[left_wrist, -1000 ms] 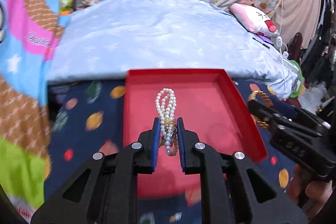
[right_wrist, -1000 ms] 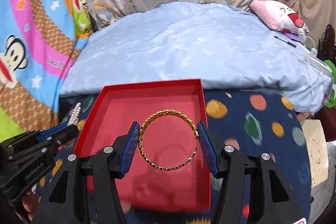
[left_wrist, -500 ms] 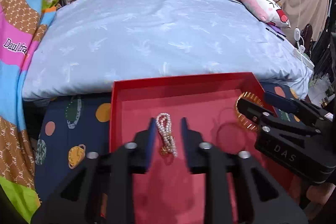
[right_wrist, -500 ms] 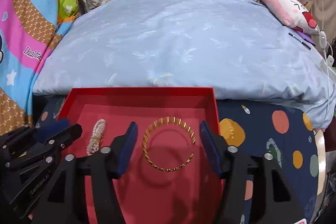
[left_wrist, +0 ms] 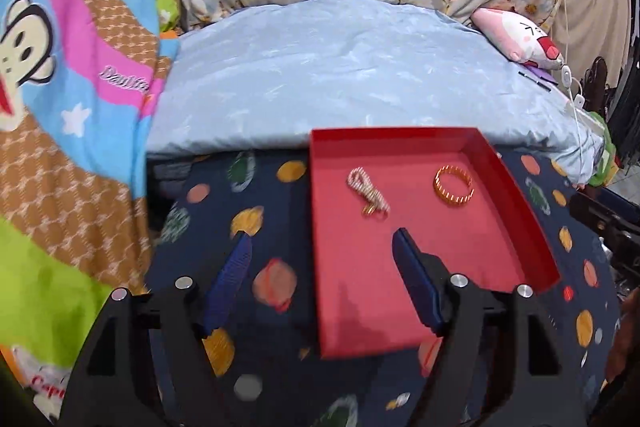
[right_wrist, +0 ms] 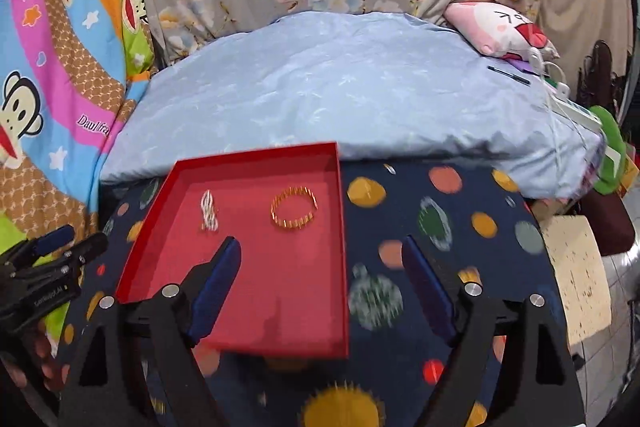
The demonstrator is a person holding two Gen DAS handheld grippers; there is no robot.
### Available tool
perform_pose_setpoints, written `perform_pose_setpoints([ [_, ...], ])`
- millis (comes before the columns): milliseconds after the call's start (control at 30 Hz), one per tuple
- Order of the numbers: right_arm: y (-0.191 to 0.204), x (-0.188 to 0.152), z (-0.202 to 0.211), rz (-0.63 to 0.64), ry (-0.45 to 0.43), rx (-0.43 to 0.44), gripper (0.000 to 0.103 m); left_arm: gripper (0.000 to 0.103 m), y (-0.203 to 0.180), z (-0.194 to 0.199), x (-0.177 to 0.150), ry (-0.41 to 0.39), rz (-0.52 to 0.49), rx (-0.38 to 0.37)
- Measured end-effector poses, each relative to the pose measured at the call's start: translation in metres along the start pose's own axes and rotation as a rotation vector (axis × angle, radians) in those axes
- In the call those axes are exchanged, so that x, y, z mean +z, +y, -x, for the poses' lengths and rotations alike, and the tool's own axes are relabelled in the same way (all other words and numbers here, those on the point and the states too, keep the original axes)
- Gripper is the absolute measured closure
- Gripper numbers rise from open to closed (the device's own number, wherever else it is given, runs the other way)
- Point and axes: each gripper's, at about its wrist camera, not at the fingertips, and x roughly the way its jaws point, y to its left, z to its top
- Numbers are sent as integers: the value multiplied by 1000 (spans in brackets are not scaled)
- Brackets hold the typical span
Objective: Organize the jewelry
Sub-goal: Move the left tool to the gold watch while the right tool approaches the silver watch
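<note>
With both my left gripper (left_wrist: 320, 279) and right gripper (right_wrist: 320, 287) spread empty, the pearl bracelet (left_wrist: 367, 191) and gold bangle (right_wrist: 294, 213) lay ahead in the red tray (left_wrist: 532, 227), bracelet nearer my left.

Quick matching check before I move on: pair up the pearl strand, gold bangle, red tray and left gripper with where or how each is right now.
1 pearl strand
2 gold bangle
3 red tray
4 left gripper

a open, holding nothing
b on the planet-print cloth
c in the tray, left side
d in the tray, right side

Pairs: 1-c, 2-d, 3-b, 4-a
</note>
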Motion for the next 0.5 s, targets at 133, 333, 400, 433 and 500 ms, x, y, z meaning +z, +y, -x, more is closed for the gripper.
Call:
perform_pose_setpoints([
  [133,-4,-45,34,-1,21,-17,22,33,8,30,-35,20,30,-18],
  [333,-10,-107,57,-23,103,-16,22,33,-6,50,-93,79,-5,0],
  [400,-12,-123,62,-26,121,-27,22,33,-11,53,-114,108,-17,-15],
  [433,-13,-129,65,-30,129,-27,22,33,-13,55,-124,126,-22,-19],
  [500,-15,-144,70,-49,150,-23,22,33,-16,55,-140,154,-29,-12],
])
